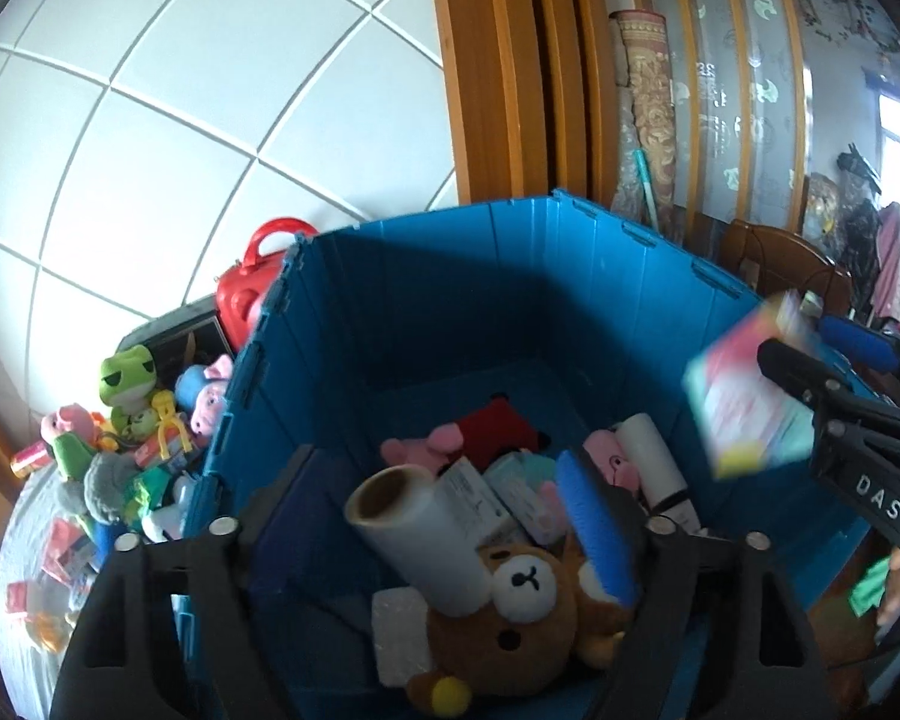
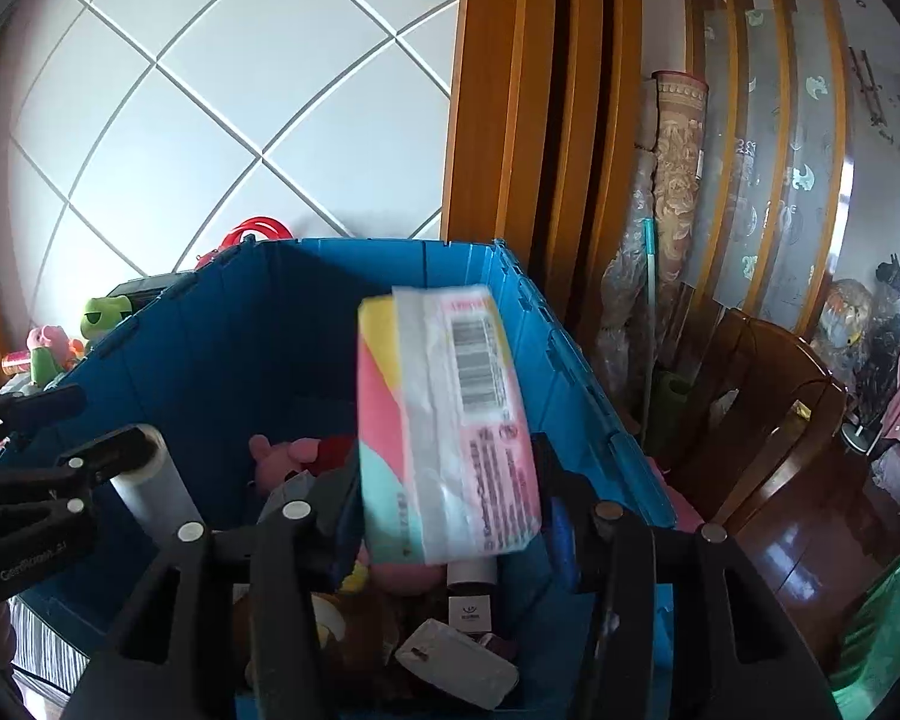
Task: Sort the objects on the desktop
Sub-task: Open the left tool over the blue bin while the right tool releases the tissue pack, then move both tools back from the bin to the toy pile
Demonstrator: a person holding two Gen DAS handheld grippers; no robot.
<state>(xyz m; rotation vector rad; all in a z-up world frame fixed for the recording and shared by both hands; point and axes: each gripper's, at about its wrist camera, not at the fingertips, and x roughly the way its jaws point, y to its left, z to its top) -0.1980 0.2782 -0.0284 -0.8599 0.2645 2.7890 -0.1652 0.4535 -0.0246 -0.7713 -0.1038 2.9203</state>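
A blue folding crate (image 1: pixel 510 276) (image 2: pixel 222 324) holds a brown bear plush (image 1: pixel 528 612), a clear film roll (image 1: pixel 420 540) (image 2: pixel 150 486), pink pig plushes (image 1: pixel 426 447), small boxes and a blue brush (image 1: pixel 594 528). My right gripper (image 2: pixel 444 504) is shut on a pink, yellow and teal tissue pack (image 2: pixel 450 426) above the crate; the pack shows blurred in the left wrist view (image 1: pixel 750 396). My left gripper (image 1: pixel 450 504) hangs open and empty over the crate's near side, above the roll and bear.
Left of the crate, a table holds a green frog plush (image 1: pixel 127 378), a red case (image 1: pixel 252 282) and several small toys (image 1: pixel 138 462). A white tiled wall is behind. A wooden door frame (image 1: pixel 510 72), a rolled rug (image 1: pixel 648 108) and a wooden chair (image 2: pixel 774 420) stand to the right.
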